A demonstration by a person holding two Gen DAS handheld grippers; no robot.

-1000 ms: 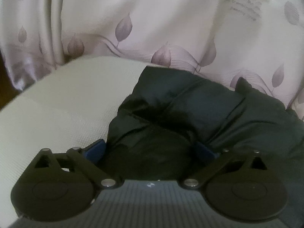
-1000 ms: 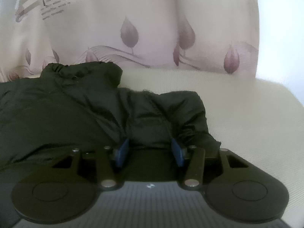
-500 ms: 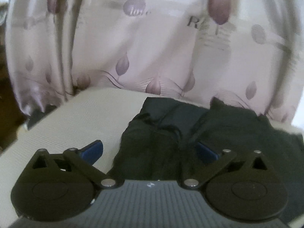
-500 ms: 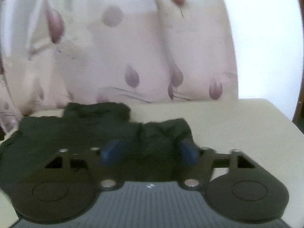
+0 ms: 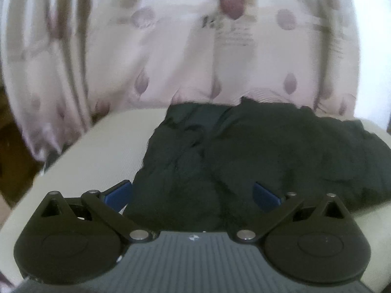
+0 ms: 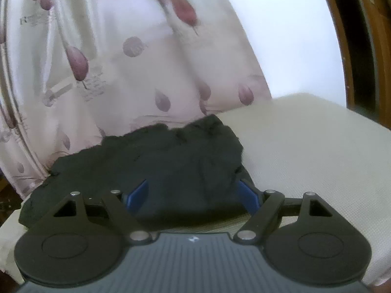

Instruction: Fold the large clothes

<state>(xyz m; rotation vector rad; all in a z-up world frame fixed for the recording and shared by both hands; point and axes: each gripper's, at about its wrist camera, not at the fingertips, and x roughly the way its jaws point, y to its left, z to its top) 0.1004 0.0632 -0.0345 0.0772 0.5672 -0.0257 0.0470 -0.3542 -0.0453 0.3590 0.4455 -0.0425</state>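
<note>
The left tool (image 5: pixel 191 193) is standing wide open above the dark garment (image 5: pixel 256 156), its blue pads gripping nothing. The right tool (image 6: pixel 193 193) is likewise gaping, having just been opening, with the garment's edge below its jaws, unpinched. The garment is lying bunched on the cream cushion (image 6: pixel 317 146), before the patterned curtain (image 5: pixel 171 56).

Holding left gripper (image 5: pixel 191 193) and right gripper (image 6: pixel 194 194) tilted slightly downward, blue fingers (image 5: pixel 118 193) spread wide, gripping nothing; right jaws having just been opening.
</note>
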